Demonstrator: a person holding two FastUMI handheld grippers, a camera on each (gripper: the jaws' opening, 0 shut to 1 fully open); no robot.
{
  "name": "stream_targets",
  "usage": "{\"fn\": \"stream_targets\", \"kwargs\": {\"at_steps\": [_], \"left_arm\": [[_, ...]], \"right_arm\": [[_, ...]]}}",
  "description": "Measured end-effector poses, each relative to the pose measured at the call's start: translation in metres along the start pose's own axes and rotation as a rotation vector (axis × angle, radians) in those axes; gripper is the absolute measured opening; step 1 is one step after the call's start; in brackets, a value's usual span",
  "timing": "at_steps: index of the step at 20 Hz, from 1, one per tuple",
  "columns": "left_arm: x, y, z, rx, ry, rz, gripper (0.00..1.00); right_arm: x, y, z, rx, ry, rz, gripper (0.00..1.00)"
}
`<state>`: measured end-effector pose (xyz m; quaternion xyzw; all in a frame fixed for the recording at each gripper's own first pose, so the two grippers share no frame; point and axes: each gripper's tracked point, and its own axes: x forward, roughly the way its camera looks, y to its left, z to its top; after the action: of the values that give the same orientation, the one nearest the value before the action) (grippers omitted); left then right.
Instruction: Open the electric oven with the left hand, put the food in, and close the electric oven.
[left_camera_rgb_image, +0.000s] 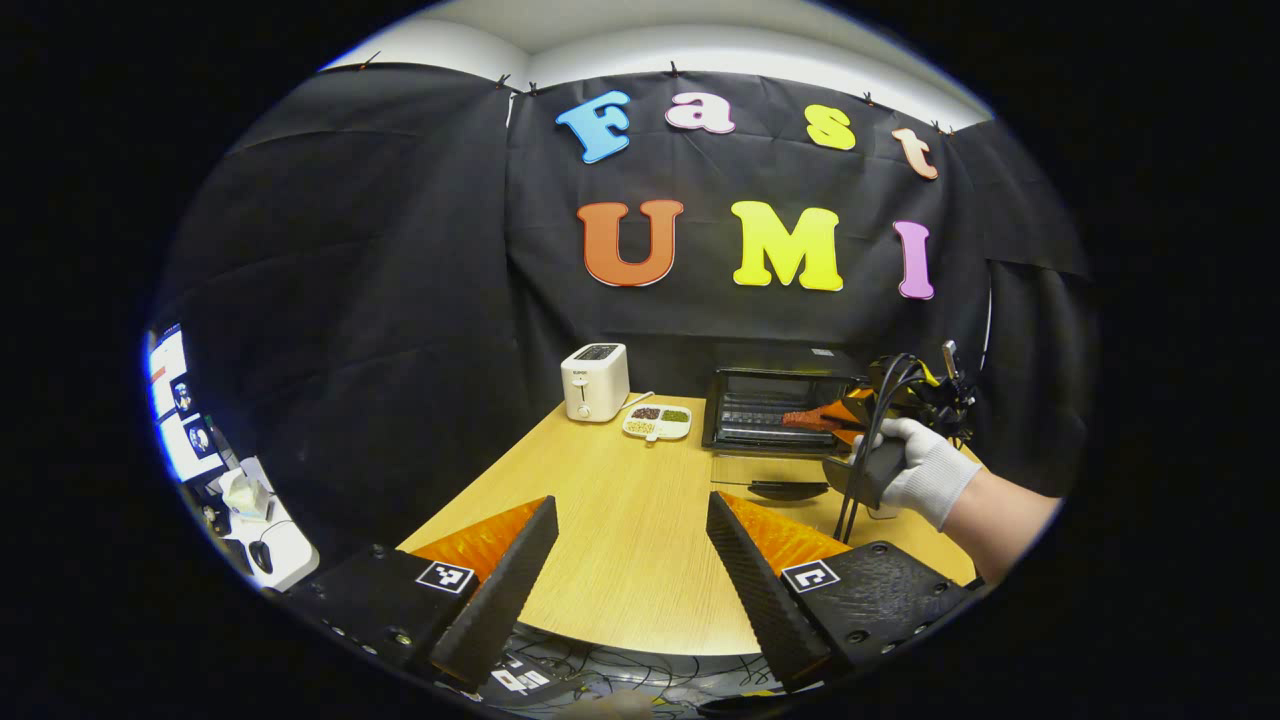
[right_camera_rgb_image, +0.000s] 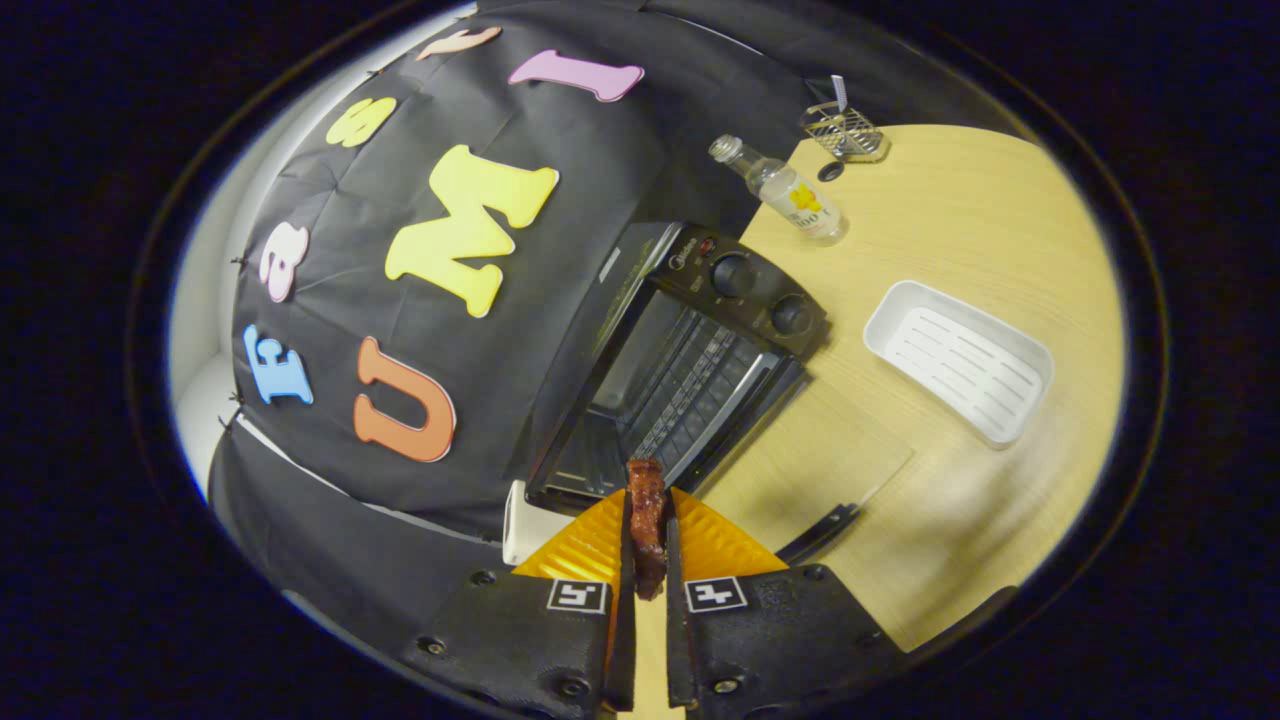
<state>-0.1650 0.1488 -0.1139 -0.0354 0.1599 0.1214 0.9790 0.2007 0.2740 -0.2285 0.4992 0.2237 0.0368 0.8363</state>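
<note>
The right gripper is being pressed together on a strip of browned food, which is being held upright between both fingers, just in front of the open oven. The oven door is being kept folded down flat onto the table beside that gripper. Past the oven, a white tray, a bottle and a wire basket are being seen. The left gripper is being held spread wide and empty above the table, well back from the oven; ahead of it a toaster and a divided dish are standing, and a gloved hand is being seen holding the right gripper at the oven mouth.
</note>
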Motion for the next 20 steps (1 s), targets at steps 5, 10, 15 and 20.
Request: {"fn": "stream_targets", "kwargs": {"at_steps": [5, 10, 15, 20], "left_arm": [[0.025, 0.009, 0.008, 0.009, 0.015, 0.016, 0.96], [0.039, 0.012, 0.015, 0.019, 0.023, 0.018, 0.96], [0.053, 0.007, 0.020, 0.030, 0.040, -0.008, 0.96], [0.066, 0.006, 0.023, 0.031, 0.051, -0.020, 0.96]], "right_arm": [[0.054, 0.017, -0.010, -0.012, -0.015, 0.006, 0.15], [0.088, 0.012, -0.015, -0.051, -0.024, -0.007, 0.15], [0.113, 0.016, -0.008, -0.035, -0.064, -0.011, 0.15], [0.146, 0.003, 0.008, -0.010, -0.119, -0.044, 0.16]]}}
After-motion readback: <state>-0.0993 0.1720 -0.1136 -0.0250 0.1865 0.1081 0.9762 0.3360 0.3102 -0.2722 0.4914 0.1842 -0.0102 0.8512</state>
